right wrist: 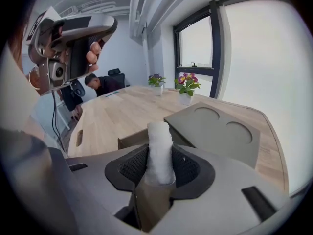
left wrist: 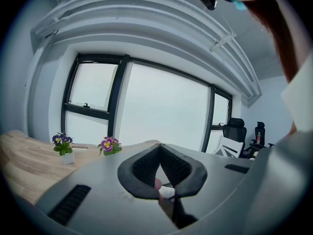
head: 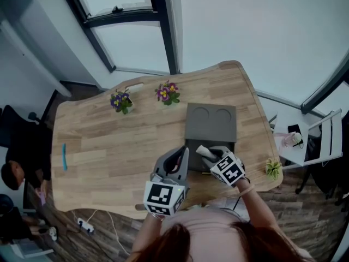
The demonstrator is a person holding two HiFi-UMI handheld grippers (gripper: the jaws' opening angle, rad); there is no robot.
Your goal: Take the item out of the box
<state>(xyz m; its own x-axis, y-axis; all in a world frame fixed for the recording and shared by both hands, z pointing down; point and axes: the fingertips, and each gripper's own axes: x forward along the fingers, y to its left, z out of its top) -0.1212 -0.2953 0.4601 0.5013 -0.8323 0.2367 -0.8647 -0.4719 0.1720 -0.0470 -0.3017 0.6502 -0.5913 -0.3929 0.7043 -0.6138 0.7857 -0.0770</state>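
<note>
A wooden table [head: 109, 146] is seen from above, and a grey box [head: 191, 146] is set on it at the near edge, toward the right near corner. The box has been opened: its lid [head: 211, 123], marked by two round recesses, is laid back flat toward the middle of the tabletop. The right gripper [head: 206, 153] is held over the open box, angled downward, and a white roll [right wrist: 160, 151] is clamped between its jaws. The roll is gripped low down, where a tan lower part is attached to it, and its fuzzy white end is left standing out beyond the pads. In the right gripper view one tan wall of the box is seen just behind the roll; whether the roll's lower end is clear of the rim cannot be told. The left gripper [head: 179, 156] is held just beside the box at the near edge, close to the right one, with its jaws brought together at the tips and nothing caught between them. Two small flower pots [head: 121, 101] are placed along the far edge, and a blue object [head: 64, 156] is laid near the left edge.
</note>
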